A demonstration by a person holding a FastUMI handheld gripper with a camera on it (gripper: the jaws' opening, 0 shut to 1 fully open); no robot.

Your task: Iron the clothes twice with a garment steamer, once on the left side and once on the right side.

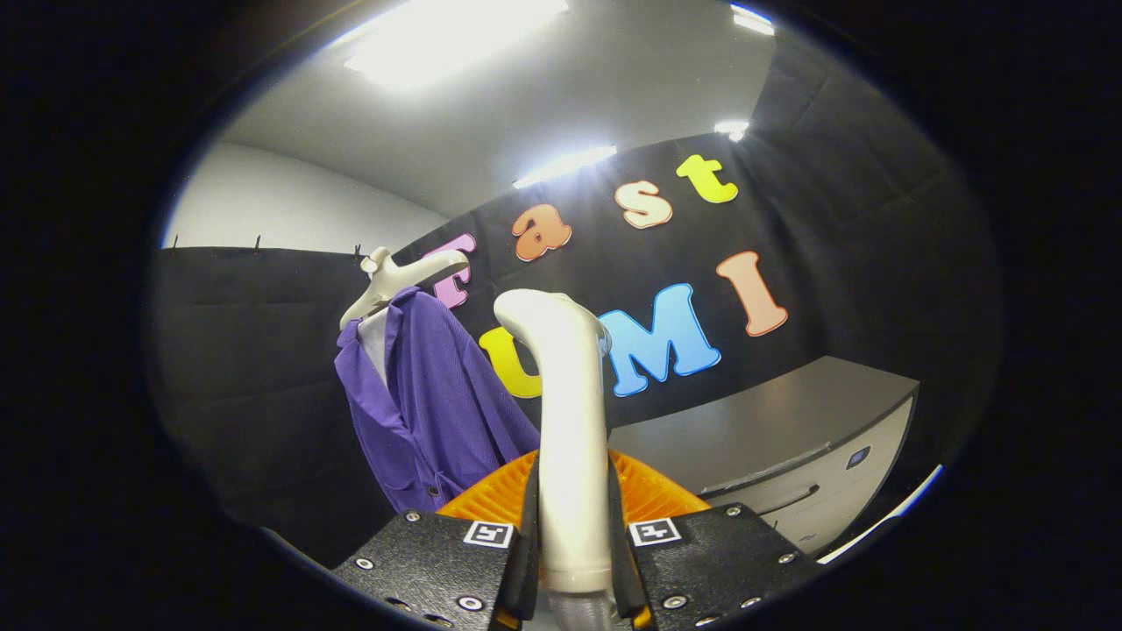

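Gripper (574,535) fingers clamped on the white steamer handle (570,421), one each side; handle rises straight up between them, head curving over at the top. Orange ribbed part (649,495) sits just beyond the fingers, probably part of the rig, can't tell. Purple shirt (429,412) hangs on a white hanger (394,280), ahead and to the left of the steamer, well apart from it. Judgement: steamer in hand, head not yet at the fabric, so both left and right passes look still to do. Grey tabletop (771,421) ahead-right, with a drawer front below. Black cloth walls, white ceiling, bright strip lights.
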